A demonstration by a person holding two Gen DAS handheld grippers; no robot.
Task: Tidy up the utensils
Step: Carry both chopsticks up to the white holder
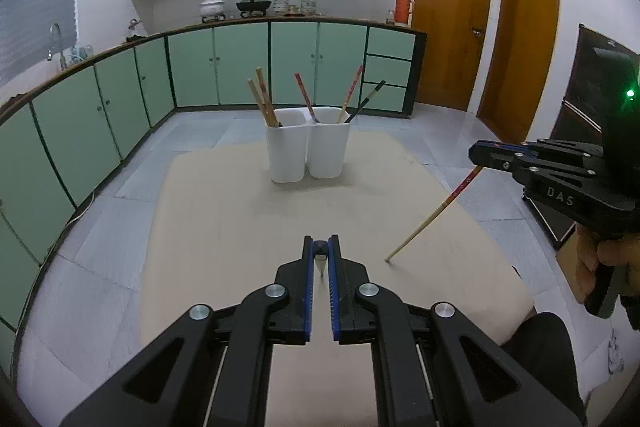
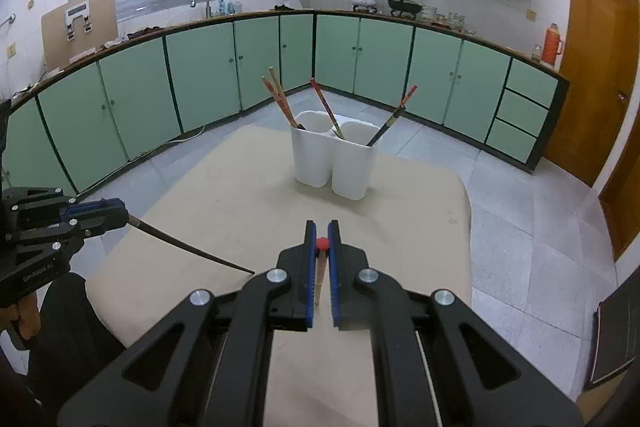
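Clearly "DAS" on right hand-held gripper (image 1: pixel 476 154)

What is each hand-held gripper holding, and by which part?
Left hand-held gripper: dark chopstick, pinched near its thick end. Right hand-held gripper: red-ended wooden chopstick, pinched near its red end.

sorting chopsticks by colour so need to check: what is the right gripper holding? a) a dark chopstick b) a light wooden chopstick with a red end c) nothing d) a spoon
b: the right gripper is shut on the red-ended light chopstick, which hangs above the table.
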